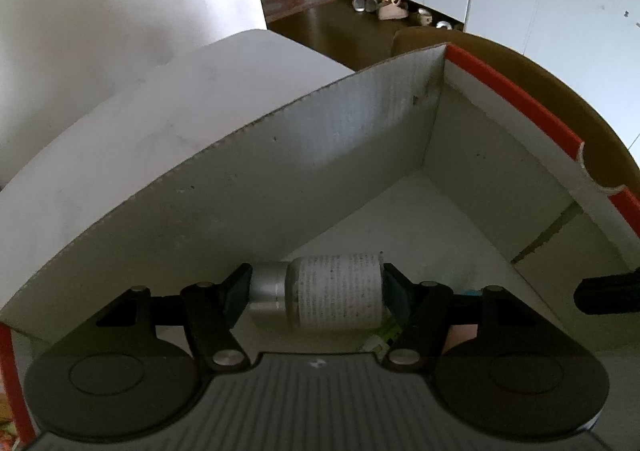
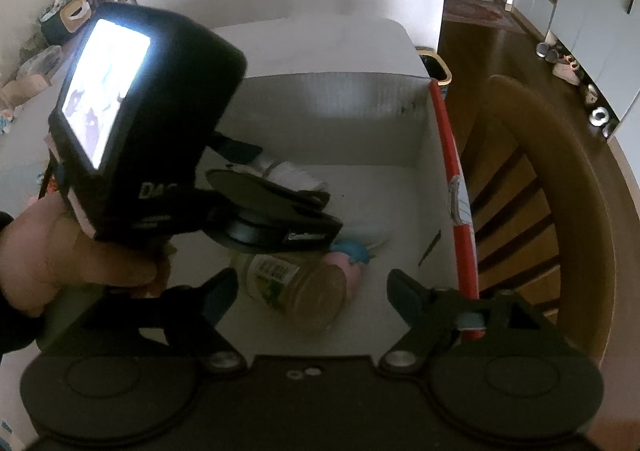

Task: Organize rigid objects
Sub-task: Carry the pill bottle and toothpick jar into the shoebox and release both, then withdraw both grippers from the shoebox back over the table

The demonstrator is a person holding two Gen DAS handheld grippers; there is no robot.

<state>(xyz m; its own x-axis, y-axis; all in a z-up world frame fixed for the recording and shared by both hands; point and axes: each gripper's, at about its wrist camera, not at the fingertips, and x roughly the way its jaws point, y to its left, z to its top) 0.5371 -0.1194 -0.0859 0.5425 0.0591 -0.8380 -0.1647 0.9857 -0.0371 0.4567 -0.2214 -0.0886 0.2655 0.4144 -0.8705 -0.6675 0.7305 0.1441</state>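
Dim, shadowed box interior (image 1: 400,155), glaring screen (image 2: 105,91), fisheye-bent edges, soft blur in the right wrist view

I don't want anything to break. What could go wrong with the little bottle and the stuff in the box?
The left tool pinches the small bottle only at its cap and base, above the box; it might slip and drop. In the right wrist view, a jar and pink and blue toys already lie below, so a falling bottle could knock them. The open right tool hangs close by, so the two tools could bump.
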